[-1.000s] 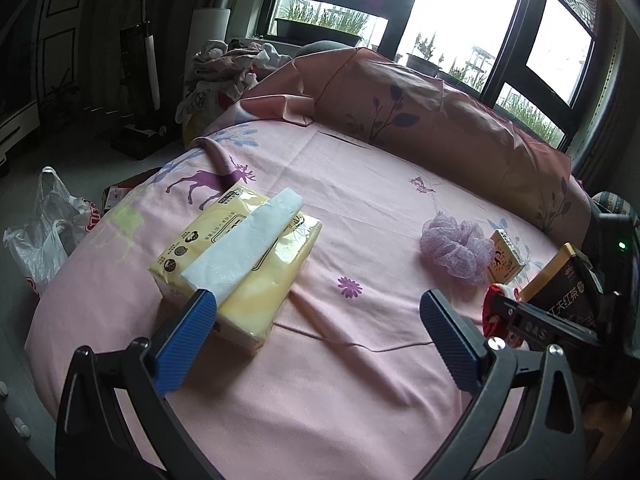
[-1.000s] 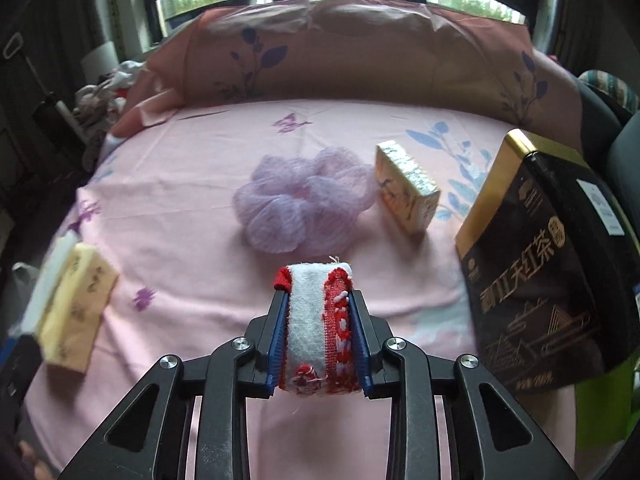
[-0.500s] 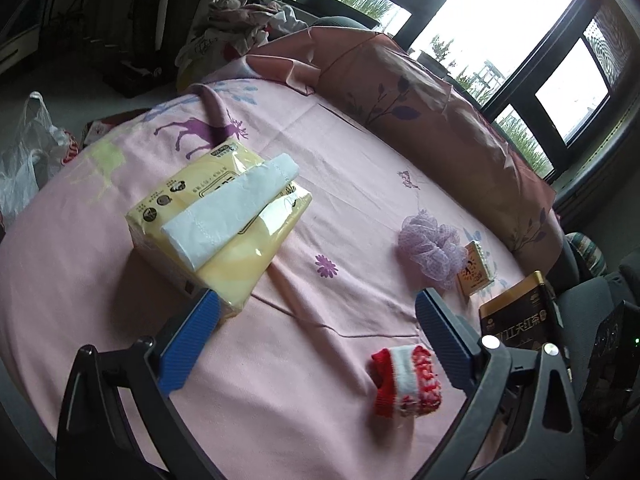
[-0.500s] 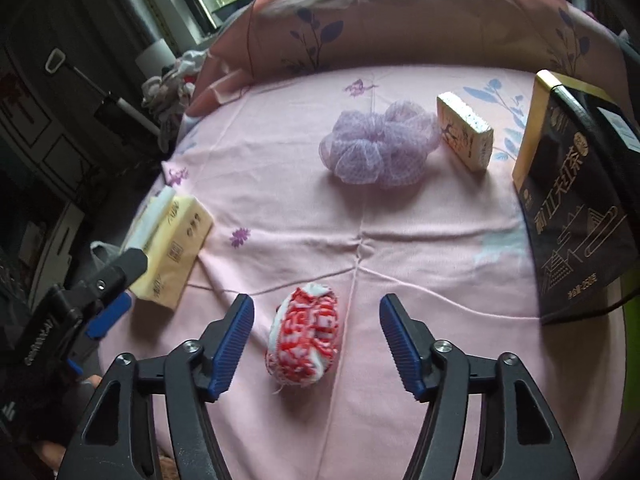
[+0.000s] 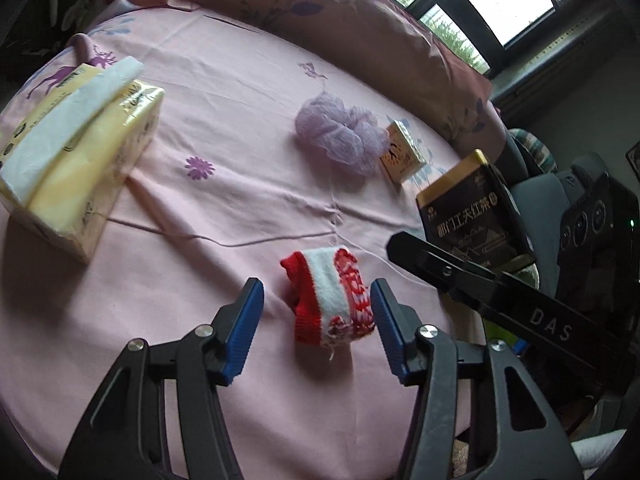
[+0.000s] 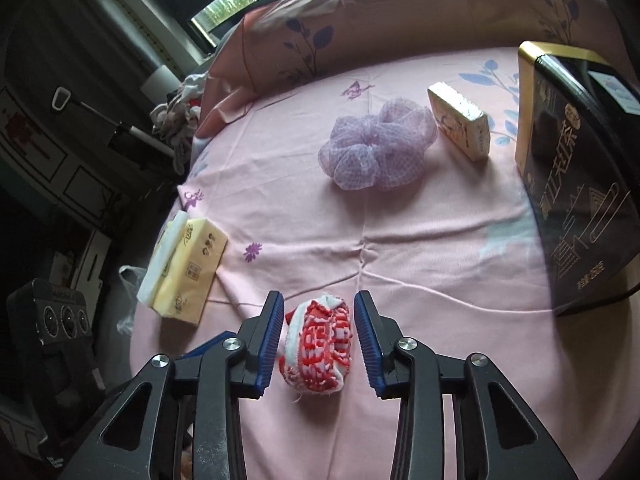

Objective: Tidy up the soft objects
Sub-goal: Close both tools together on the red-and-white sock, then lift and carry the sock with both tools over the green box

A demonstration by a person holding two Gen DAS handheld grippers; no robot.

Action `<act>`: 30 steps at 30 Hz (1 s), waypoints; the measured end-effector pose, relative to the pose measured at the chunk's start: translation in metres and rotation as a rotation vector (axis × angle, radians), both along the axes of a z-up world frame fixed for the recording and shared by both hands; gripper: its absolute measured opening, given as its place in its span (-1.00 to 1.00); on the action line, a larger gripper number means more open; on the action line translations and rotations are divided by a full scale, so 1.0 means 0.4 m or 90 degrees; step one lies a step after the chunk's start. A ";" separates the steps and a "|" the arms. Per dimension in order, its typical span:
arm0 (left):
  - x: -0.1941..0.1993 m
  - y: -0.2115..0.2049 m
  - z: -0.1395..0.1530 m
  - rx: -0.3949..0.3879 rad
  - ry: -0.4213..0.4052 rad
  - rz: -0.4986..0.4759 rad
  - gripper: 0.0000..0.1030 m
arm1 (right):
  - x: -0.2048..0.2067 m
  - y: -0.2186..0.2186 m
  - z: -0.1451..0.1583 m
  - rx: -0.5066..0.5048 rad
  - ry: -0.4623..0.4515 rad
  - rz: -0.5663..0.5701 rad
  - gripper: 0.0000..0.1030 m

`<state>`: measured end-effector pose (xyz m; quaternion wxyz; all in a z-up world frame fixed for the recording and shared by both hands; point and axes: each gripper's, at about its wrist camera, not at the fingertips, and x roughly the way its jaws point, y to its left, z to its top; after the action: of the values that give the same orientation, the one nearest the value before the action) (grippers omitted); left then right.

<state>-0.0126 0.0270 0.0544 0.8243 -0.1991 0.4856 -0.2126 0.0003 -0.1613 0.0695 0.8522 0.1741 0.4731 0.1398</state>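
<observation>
A rolled red and white knitted sock (image 5: 330, 296) lies on the pink bed sheet (image 5: 240, 184). My left gripper (image 5: 316, 320) is open with its blue pads on either side of the sock, the right pad close to it. My right gripper (image 6: 320, 332) is also open and straddles the same sock (image 6: 318, 346) with small gaps. A purple mesh bath pouf (image 5: 340, 134) lies further back; it also shows in the right wrist view (image 6: 378, 152). A yellow tissue pack (image 5: 68, 152) lies at the left.
A small cream box (image 5: 402, 152) sits beside the pouf. A black and gold tea box (image 5: 472, 208) stands at the bed's right edge. A long pink pillow (image 5: 360, 36) lines the far side. Dark furniture and a plastic bag (image 6: 128, 300) stand left of the bed.
My right gripper opened and set the sock down on the sheet, then narrowed around it. My left gripper moved right and forward and narrowed, so it now straddles the sock.
</observation>
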 end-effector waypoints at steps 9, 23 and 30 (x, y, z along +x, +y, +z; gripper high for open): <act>0.015 -0.054 -0.069 0.010 0.087 -0.057 -0.16 | 0.034 0.022 -0.100 0.037 0.113 0.029 -0.26; -0.051 -0.169 0.130 0.013 -0.147 -0.112 -0.19 | -0.054 -0.081 0.085 0.073 -0.051 -0.009 -0.39; -0.063 -0.374 0.240 -0.019 -0.242 -0.225 -0.19 | -0.142 -0.300 0.196 0.079 -0.166 -0.126 -0.39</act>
<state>-0.0377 -0.1228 0.1504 0.8477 -0.0794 0.3461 -0.3941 -0.0564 -0.2813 0.1479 0.9037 0.2523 0.3294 0.1054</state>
